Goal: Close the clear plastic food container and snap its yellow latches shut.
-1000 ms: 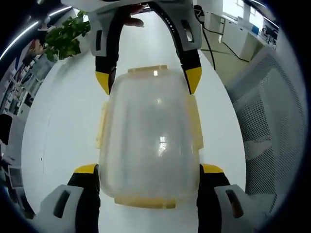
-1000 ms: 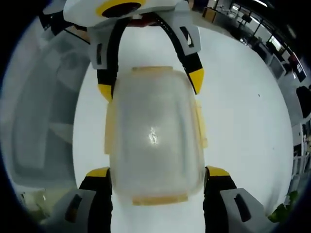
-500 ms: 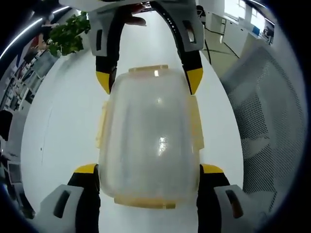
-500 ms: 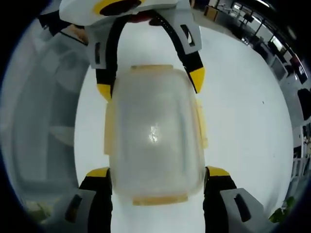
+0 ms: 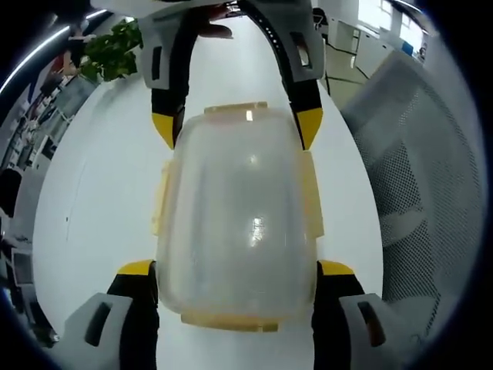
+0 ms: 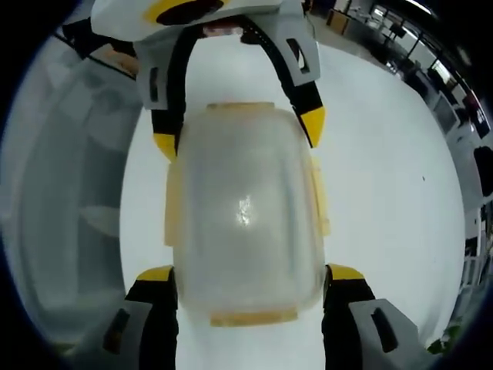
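Note:
The clear plastic food container (image 5: 239, 208) lies lengthwise between both grippers over the white table (image 5: 100, 200), its lid on top. Pale yellow latches (image 5: 312, 200) stick out along its sides and ends. My left gripper (image 5: 237, 270) is shut on the near end, yellow-tipped jaws pressed against both sides. From the top of the left gripper view, the right gripper (image 5: 235, 127) clamps the far end. In the right gripper view the same container (image 6: 245, 208) sits between the right gripper (image 6: 249, 274) near me and the left gripper (image 6: 239, 131) at the far end.
A grey mesh chair (image 5: 416, 193) stands close beside the table, seen again as a grey blur (image 6: 69, 200). A green plant (image 5: 115, 50) sits at the table's far corner. Office desks (image 6: 416, 54) lie beyond the table.
Both grips and the container between them look the same. The background has slid in both views: the mesh chair takes up more of the picture.

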A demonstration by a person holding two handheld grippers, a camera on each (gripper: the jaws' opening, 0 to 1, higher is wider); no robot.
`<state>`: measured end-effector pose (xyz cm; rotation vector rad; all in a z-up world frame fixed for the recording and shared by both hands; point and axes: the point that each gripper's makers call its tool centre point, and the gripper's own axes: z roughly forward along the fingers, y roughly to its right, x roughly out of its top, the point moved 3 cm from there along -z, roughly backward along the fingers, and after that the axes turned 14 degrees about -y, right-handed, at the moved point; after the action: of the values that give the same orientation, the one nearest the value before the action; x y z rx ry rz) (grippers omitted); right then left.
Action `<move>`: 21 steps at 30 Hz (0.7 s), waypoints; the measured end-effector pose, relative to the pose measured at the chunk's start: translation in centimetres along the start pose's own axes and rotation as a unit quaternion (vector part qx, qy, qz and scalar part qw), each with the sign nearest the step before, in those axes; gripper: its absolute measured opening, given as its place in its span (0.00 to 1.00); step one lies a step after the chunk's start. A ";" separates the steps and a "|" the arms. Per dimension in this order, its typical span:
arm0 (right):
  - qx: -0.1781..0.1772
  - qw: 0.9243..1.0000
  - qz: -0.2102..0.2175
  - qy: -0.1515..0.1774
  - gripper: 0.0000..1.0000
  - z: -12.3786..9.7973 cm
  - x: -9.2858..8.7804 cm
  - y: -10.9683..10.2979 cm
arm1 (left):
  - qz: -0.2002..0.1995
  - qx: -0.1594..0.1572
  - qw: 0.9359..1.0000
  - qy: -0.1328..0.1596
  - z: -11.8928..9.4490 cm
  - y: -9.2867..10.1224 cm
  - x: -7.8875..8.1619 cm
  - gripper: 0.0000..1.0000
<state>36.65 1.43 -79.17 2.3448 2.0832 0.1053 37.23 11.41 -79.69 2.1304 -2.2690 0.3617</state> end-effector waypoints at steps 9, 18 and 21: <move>0.000 1.000 0.000 -0.012 0.77 0.1 1.1 0.0 | -0.002 0.000 1.000 0.003 -0.1 -0.1 -1.1 0.83; -0.001 1.000 -0.007 -0.011 0.77 0.2 2.3 -0.2 | -0.011 0.002 1.000 0.002 -0.3 0.2 -2.3 0.83; -0.001 1.000 -0.010 -0.011 0.77 0.2 2.6 -0.2 | -0.014 0.002 1.000 0.002 -0.3 0.2 -2.5 0.83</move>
<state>36.81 4.04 -79.29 2.3121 2.0959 0.0803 37.17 13.97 -79.82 2.1591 -2.2364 0.3705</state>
